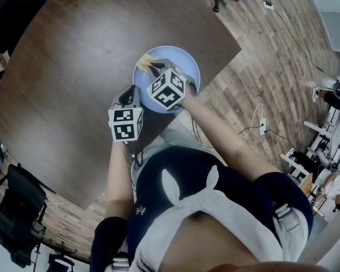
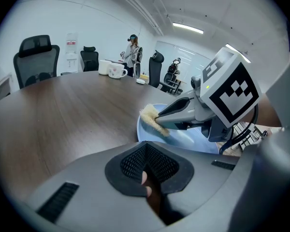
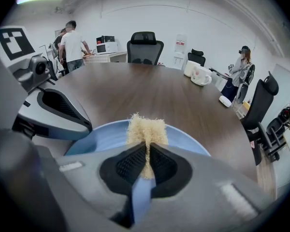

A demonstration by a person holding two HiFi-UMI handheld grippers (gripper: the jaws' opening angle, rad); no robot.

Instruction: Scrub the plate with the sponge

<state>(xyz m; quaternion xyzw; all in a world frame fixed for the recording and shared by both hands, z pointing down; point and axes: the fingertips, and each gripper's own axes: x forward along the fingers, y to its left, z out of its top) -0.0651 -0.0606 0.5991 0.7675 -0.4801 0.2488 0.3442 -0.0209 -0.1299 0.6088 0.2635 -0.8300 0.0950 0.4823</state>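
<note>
Head view is showing a person leaning over a round, dark wooden table (image 1: 73,67), with a light blue plate (image 1: 184,58) lying near its closer edge. The right gripper (image 1: 154,68) is reaching in over the plate and carrying a pale, fibrous sponge (image 1: 147,60) above the plate's far left part. The left gripper (image 1: 129,97) is lying just beside the plate's left rim; this view is not showing whether it is touching it. Left gripper view is showing that gripper's jaws pressed together at their tips, with nothing recognisable pinched between them and only a brownish sliver showing lower in the gap. Past them the sponge is sitting down on the plate's inner surface by the rim, clamped in the other gripper. Right gripper view is showing its two black pads squeezing the lower end of the sponge, whose frayed top is sticking out ahead over the blue surface, while the left gripper is appearing at the left edge, close against the rim. White mugs (image 3: 198,74) and office chairs (image 3: 145,45) are standing well apart, at the far side of the room. The plate is looking uniformly blue, with no foam or dirt visible, so how much is scrubbed is not readable. Judging by the sponge gripped and resting on the plate, scrubbing is probably under way or just starting, with most of the surface remaining to be covered.
</note>
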